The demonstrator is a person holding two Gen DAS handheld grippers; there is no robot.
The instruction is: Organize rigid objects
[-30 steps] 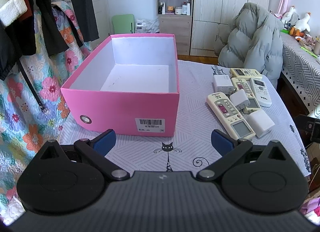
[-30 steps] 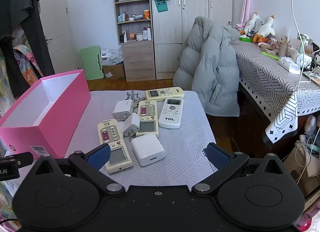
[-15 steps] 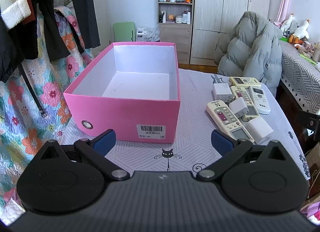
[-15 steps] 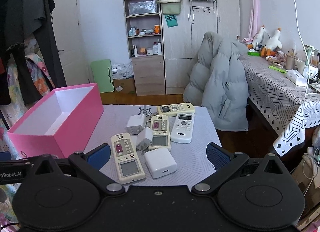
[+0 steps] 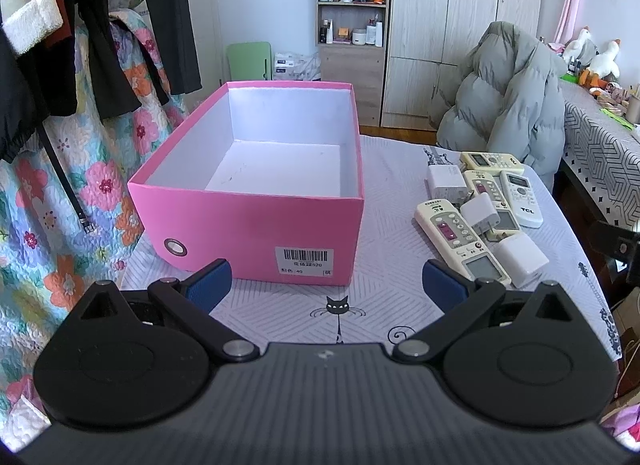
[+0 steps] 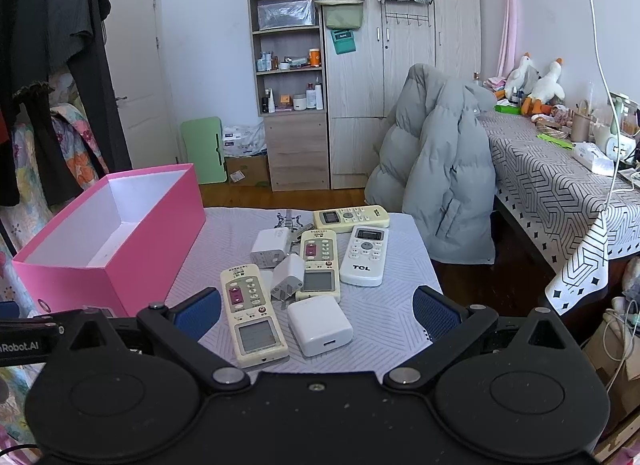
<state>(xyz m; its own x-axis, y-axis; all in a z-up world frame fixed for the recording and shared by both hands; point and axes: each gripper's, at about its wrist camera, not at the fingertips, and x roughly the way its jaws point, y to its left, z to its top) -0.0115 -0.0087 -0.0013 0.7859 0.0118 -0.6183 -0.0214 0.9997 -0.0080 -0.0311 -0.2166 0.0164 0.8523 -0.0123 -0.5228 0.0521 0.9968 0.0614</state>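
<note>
Left gripper [image 5: 326,279] spread wide, holding nothing, poised above the near edge of a table cloth [image 5: 384,297] printed with a black cat. Just beyond its fingers, a pink shoebox [image 5: 256,225], open-topped, white and bare inside, barcode label facing the gripper.

Right gripper [image 6: 316,307] likewise spread wide and holding nothing, low over the cluttered right side of the table. Between its fingers, nearest: a cream remote [image 6: 252,313] with a grey screen, and just beside it a white charger block [image 6: 320,325]. Slightly farther: a small white plug adapter [image 6: 289,275] resting against a second cream remote [image 6: 318,269], with a white TCL remote [image 6: 365,255] alongside. Behind those, a square white charger [image 6: 270,247] and a third cream remote [image 6: 351,217] lying crosswise at the far edge. Pink shoebox to the left, apart from the pile.

Beyond the table: a grey puffer jacket [image 6: 440,173] draped over a chair, then a wooden shelf unit [image 6: 290,105] against the wall.
</note>
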